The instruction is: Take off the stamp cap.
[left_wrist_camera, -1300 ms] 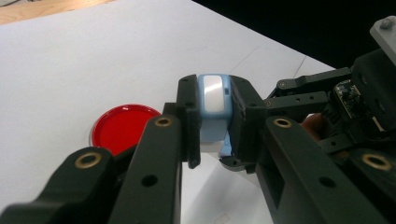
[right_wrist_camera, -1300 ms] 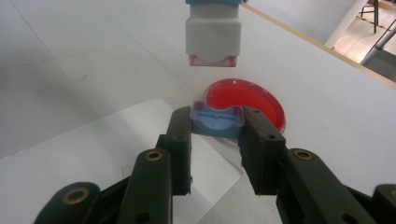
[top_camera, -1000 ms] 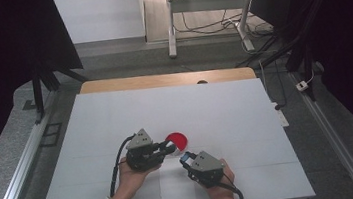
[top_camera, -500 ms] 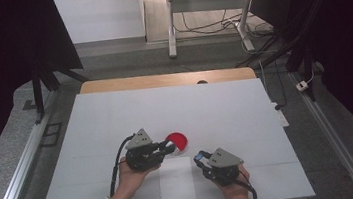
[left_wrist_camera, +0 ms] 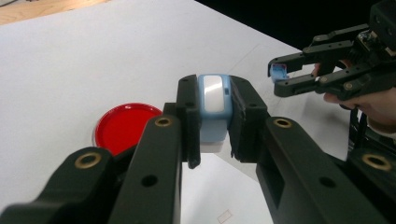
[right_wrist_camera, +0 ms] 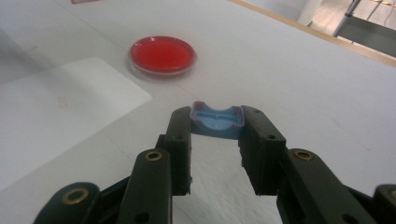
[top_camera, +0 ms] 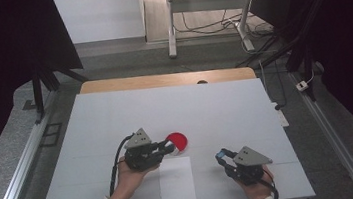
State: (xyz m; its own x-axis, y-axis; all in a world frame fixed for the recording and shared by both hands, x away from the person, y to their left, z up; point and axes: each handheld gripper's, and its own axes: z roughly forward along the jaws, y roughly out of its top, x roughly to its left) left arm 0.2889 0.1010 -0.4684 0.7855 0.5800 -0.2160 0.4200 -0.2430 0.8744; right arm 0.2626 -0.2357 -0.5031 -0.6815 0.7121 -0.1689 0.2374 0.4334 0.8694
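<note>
Left tool (left_wrist_camera: 212, 122) gripping blue piece (left_wrist_camera: 214, 100) beside red dish (left_wrist_camera: 125, 127)

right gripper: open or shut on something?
Shut on a small blue piece. In the right gripper view, both jaws of the right gripper press its sides, holding it clear of the table.

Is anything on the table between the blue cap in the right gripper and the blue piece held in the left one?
Nothing visible. The right gripper holds the small blue cap and the left gripper clamps the light blue piece. Between them is bare table; the red dish sits beyond the left gripper's tips, off that line.
</note>
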